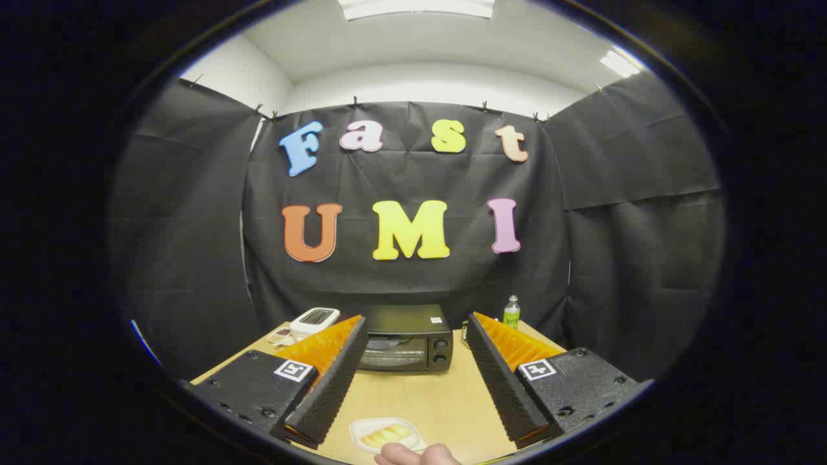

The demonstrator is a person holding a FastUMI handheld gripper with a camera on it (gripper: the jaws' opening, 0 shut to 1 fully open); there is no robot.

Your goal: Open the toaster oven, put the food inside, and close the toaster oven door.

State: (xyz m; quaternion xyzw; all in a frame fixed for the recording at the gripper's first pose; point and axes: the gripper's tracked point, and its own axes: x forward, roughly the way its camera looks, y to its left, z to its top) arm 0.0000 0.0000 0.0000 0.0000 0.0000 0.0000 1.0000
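nothing of the task looks done yet — this reads as the very start. the toaster oven [406, 339] sits at the far side of the tabletop [439, 397], close to the cloth wall, with its glass door up and closed and its two knobs on the right of the front. the food — pale yellowish pieces, too small to name — lies on a small white plate [386, 433] at the near edge of the tabletop, below and between the fingers, well apart from the oven. a hand [417, 455] shows at the near edge, just beside or touching that plate; which of the two i cannot tell. the tongs [413, 323] are held above the tabletop, spread wide apart and gripping nothing, with the oven showing in the gap between them, well beyond the tips. off to the left of the oven stands a white appliance [314, 321], and to the right a small green bottle [511, 312]; neither seems part of the job. as i judge it, all three steps are left: pull the door down, carry the food in, and shut the door again.
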